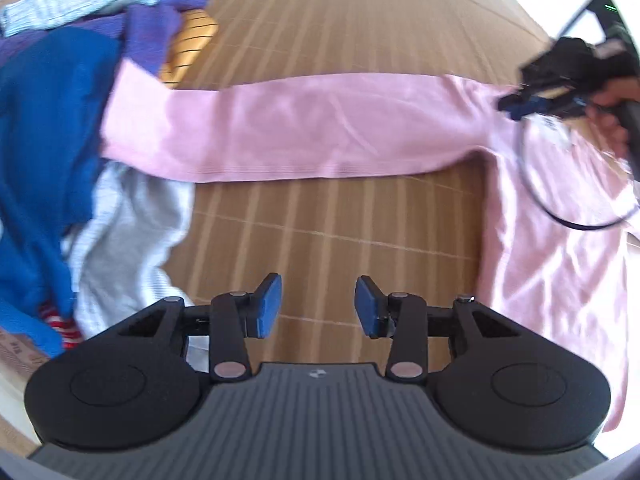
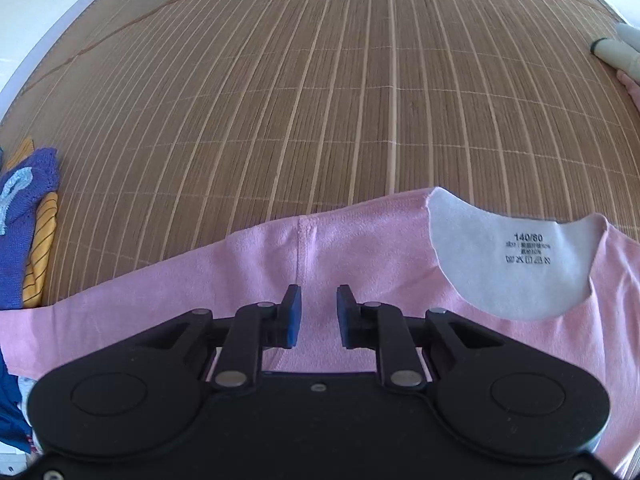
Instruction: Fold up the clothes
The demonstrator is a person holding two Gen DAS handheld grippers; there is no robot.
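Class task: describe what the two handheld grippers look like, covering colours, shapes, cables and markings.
Both grippers, left and right, are black, with blue pads on two fingers, silver pivot pins, rounded housings with circular discs and a ribbed grey base. A small logo marks the left base. A thin black cable loops beneath the right gripper.

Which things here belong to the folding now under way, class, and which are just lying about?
In the job:
- pink top, spread flat on the mat
- its sleeve, stretched out sideways
- left tongs, open over the mat
- right tongs, open over the top's shoulder

Lying about:
- clothes pile at the sleeve's end
- bamboo mat
- pale object at the mat's edge
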